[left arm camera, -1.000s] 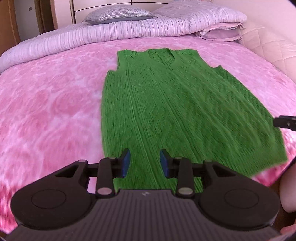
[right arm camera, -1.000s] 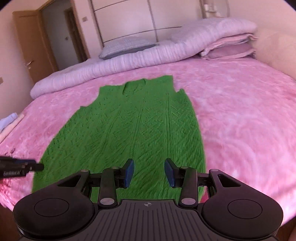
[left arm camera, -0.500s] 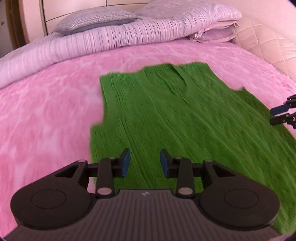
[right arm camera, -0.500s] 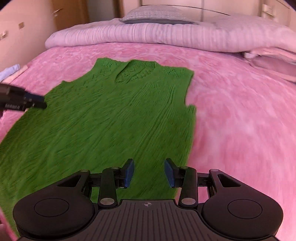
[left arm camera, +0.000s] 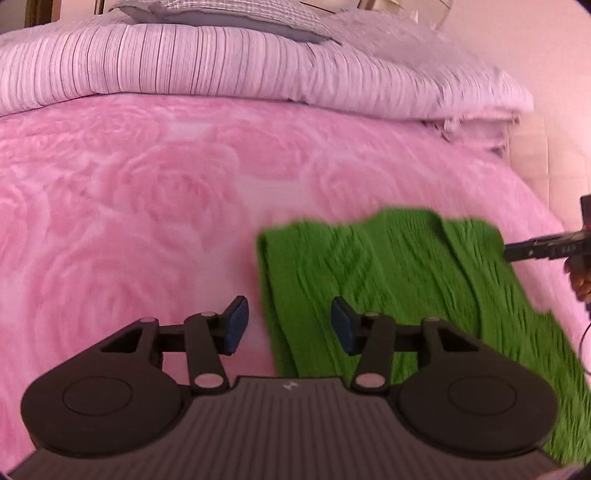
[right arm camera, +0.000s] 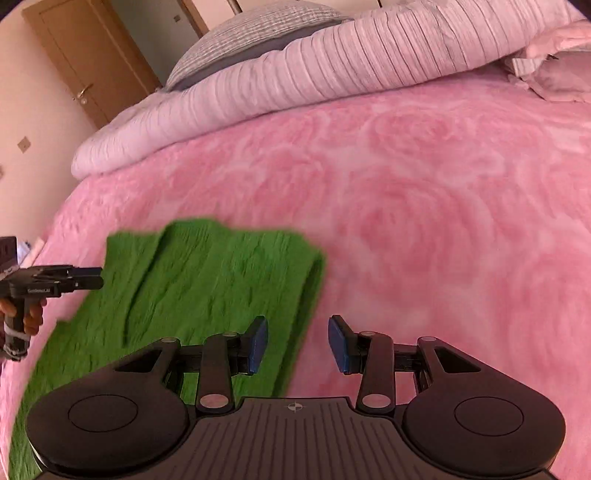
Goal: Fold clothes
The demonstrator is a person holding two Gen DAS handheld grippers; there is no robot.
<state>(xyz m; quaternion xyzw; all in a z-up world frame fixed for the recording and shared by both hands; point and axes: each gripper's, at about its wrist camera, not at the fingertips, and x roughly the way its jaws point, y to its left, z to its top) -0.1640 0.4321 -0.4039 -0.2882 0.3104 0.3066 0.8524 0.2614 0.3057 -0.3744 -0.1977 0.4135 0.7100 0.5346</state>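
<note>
A green knitted vest (left arm camera: 406, 280) lies flat on the pink rose-patterned bedcover (left arm camera: 147, 203), neckline toward the pillows. My left gripper (left arm camera: 289, 321) hovers over the vest's left shoulder edge. Its jaws are opening, straddling the edge from above, and the pads press on nothing. The right gripper's fingers (left arm camera: 532, 249) show at the far right, by the other shoulder. In the right wrist view my right gripper (right arm camera: 297, 338) stands open over the right edge of the vest (right arm camera: 207, 288), near its shoulder, holding nothing. A hand carries the left gripper's fingers (right arm camera: 66, 280) at the far left.
A rolled striped duvet (left arm camera: 221, 59) and pillows (left arm camera: 221, 11) lie across the head of the bed. A padded bed surround (left arm camera: 546, 155) rises on the right. A wooden door (right arm camera: 85, 62) stands beyond the bed's left side.
Both grippers have travelled up along the vest from its lower part to the shoulders, each toward its own outer edge. The left jaws have spread wider; the right jaws keep the same gap.
</note>
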